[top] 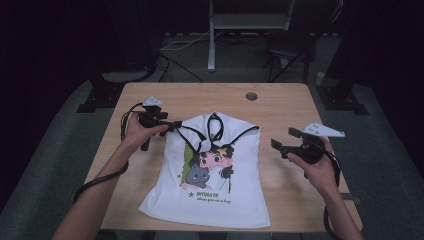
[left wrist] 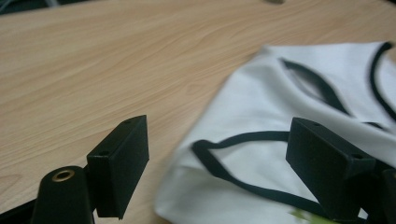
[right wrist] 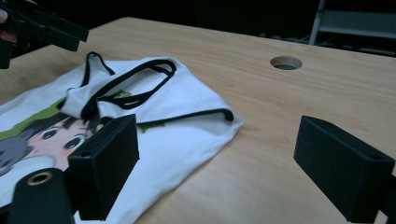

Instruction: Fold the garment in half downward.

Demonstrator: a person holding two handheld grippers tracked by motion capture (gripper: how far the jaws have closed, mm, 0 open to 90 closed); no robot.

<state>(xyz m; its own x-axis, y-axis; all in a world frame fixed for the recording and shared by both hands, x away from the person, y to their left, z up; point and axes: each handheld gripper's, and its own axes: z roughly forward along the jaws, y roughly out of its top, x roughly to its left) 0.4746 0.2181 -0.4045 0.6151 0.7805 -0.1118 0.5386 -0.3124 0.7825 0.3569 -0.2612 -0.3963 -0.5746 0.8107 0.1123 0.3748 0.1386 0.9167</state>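
A white sleeveless cotton top with black trim and a cartoon print [top: 212, 175] lies flat in the centre of the high view, on a light wooden table [top: 285, 102]. Its hem points toward the bottom of the frame, and its straps are folded down over the chest near the middle.

At centre left of the high view, the left gripper [top: 172, 125] sits at the top's upper left corner, held by a hand [top: 137, 132]. In the left gripper view its 2 black jaws stand wide apart with nothing between them; the white fabric [left wrist: 299, 135] and a black-trimmed strap loop [left wrist: 233, 158] lie below and just ahead, in the lower right of the frame.

At centre right of the high view, the right gripper [top: 285, 140] hovers beside the top's right edge, apart from it, held by the other hand [top: 315, 167]. In the right gripper view its 2 jaws are also spread wide and hold nothing. The top [right wrist: 154, 112] fills the left half of that frame, bare wood lies between the jaws, and a round hole in the table [right wrist: 286, 62] shows at upper right. The left gripper [right wrist: 46, 28] appears in the upper left corner.
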